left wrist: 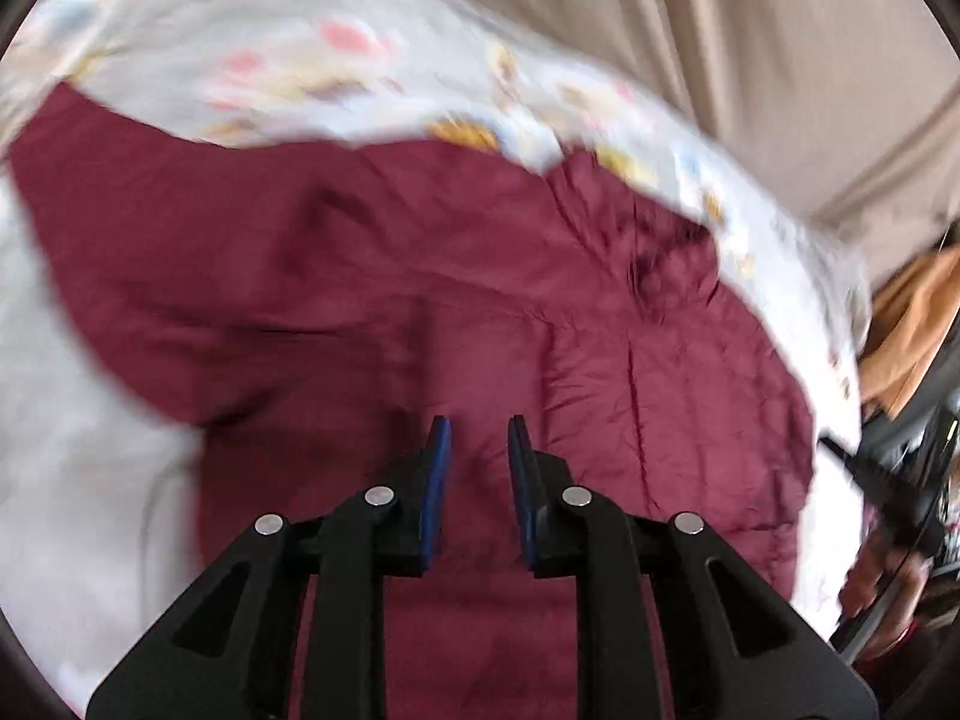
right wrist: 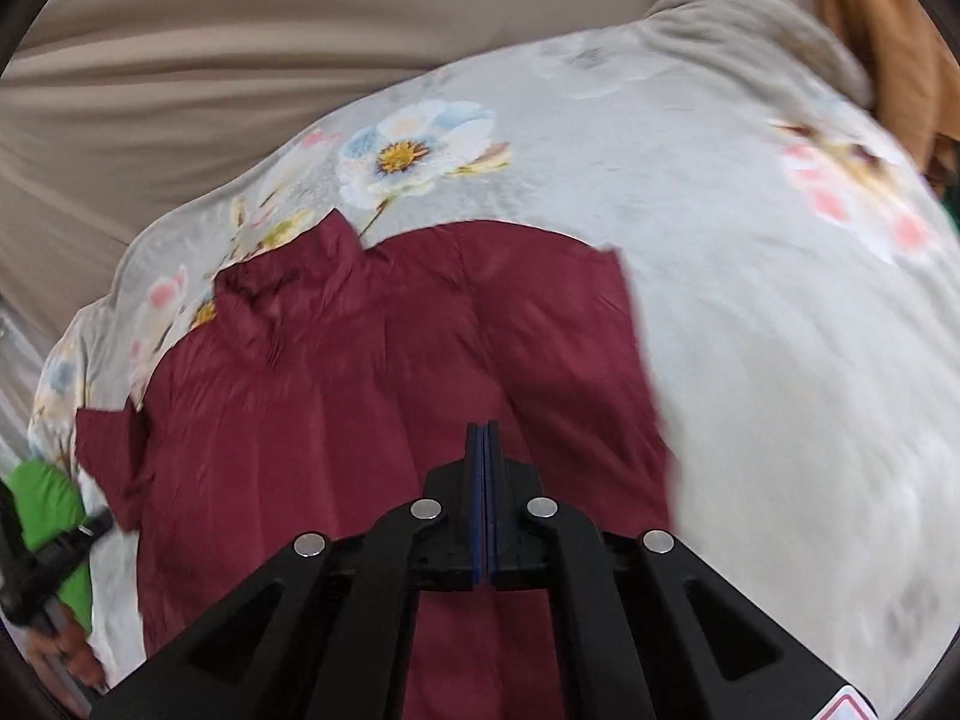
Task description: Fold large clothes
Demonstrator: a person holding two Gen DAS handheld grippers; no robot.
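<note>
The maroon garment (right wrist: 372, 396) lies spread on the floral bedspread (right wrist: 750, 312), its collar (right wrist: 288, 294) toward the bed's far edge, where the beige curtain (right wrist: 180, 60) hangs, and its hem toward me, so I read its long axis as running from the near edge to the far edge. One sleeve looks already turned in across the body on the right side; the other sleeve (right wrist: 105, 444) juts out at the left edge of the bedspread.

My right hand-held gripper (right wrist: 483, 456) hovers over the lower middle of the garment, pads pressed together on nothing. My left hand-held gripper (left wrist: 478, 450) hangs above the cloth too, slightly spread with only air in the gap.

That loose sleeve lies on the left hand's side, so I judge the left nearer for the next fold.
</note>
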